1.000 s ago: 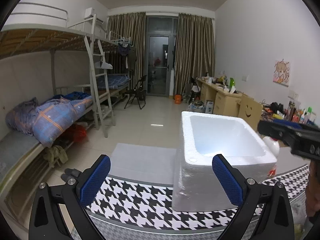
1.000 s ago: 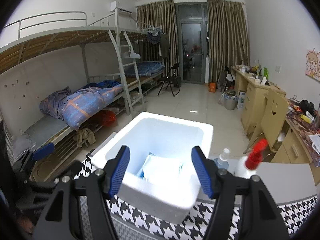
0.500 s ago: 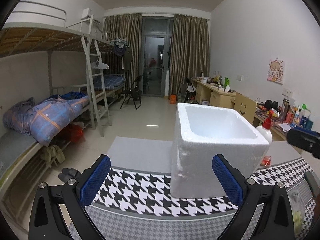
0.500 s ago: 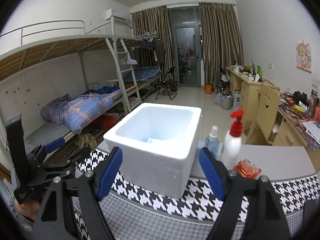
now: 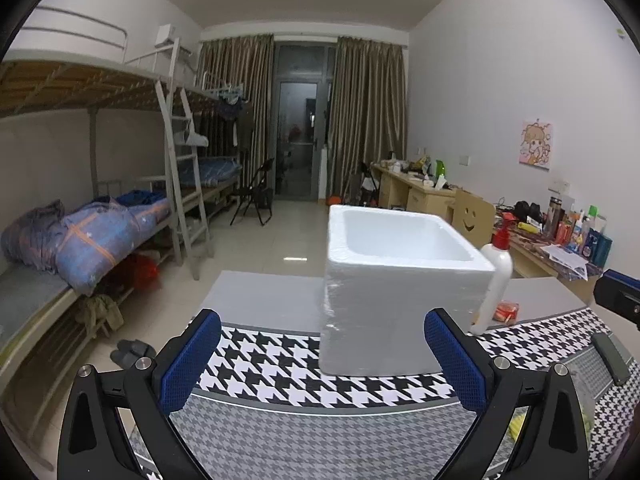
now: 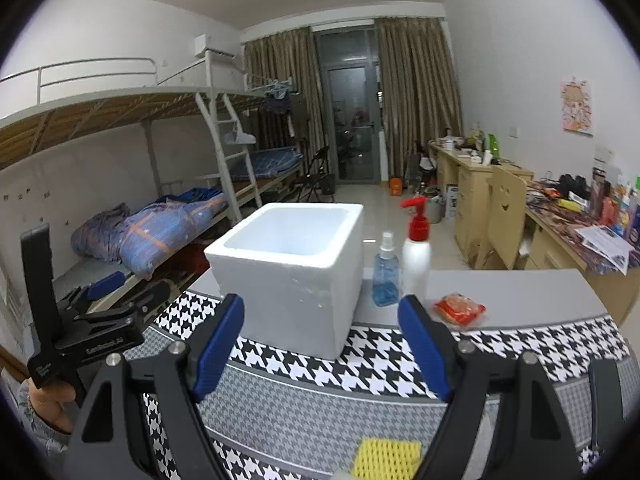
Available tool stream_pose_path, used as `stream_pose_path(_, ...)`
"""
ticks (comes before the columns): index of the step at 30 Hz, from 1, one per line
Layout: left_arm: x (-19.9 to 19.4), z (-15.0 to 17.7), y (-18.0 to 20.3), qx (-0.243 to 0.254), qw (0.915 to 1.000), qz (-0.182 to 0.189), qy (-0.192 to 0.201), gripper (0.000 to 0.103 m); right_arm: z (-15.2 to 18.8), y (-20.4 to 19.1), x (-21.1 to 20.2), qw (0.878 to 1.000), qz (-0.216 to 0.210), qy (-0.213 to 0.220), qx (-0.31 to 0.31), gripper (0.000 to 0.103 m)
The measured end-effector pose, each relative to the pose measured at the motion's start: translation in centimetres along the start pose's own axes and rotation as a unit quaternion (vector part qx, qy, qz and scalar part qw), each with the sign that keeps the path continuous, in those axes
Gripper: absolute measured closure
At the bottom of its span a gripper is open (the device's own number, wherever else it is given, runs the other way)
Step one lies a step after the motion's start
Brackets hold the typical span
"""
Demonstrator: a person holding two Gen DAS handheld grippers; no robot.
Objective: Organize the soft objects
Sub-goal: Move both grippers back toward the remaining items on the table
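Note:
A white foam box [image 5: 400,284] stands open-topped on the houndstooth cloth [image 5: 272,364]; it also shows in the right wrist view [image 6: 296,272]. My left gripper [image 5: 324,360] is open and empty, held back from the box's near left side. My right gripper [image 6: 320,344] is open and empty, in front of the box. A yellow mesh sponge [image 6: 386,458] lies on the cloth just below the right gripper. A red soft packet [image 6: 460,308] lies on the grey tabletop right of the box. The box's inside is hidden.
A white pump bottle with a red top [image 6: 416,256] and a blue spray bottle [image 6: 386,276] stand right of the box. A dark phone [image 5: 610,356] lies at the cloth's right. Bunk beds [image 5: 100,220] stand left, desks [image 6: 480,184] right.
Both grippers have pulled back and down from over the box. The box now looks farther off and its inside is no longer seen. The yellow sponge has come into view.

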State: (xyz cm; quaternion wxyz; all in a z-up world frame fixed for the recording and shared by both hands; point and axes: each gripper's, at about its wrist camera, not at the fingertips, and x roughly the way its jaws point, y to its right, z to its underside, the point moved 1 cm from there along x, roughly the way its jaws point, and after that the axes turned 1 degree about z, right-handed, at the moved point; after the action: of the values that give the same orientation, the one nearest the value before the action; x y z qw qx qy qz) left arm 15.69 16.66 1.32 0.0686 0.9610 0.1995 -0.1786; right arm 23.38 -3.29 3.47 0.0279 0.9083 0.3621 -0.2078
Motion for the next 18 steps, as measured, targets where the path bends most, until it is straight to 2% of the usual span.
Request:
stream_pose_path(3, -0.9, 0.2, 1.1, 0.013, 0.9999, 0.011, 0.000, 0.001, 0.6, 0.5, -1.0, 1.000, 0.000, 0.007, 0.008, 0.019)
stream_pose_path(9, -2.7, 0.5, 2.6, 0.025, 0.9991, 0.034, 0.010, 0.001, 2.5, 1.2, -2.3, 0.999, 0.002, 0.022, 0.032, 0.009)
stream_pose_path(18, -4.1, 1.1, 4.0, 0.038, 0.9975, 0.057, 0.014, 0.001, 3.9, 2.0, -3.3, 0.999, 0.015, 0.028, 0.035, 0.005)
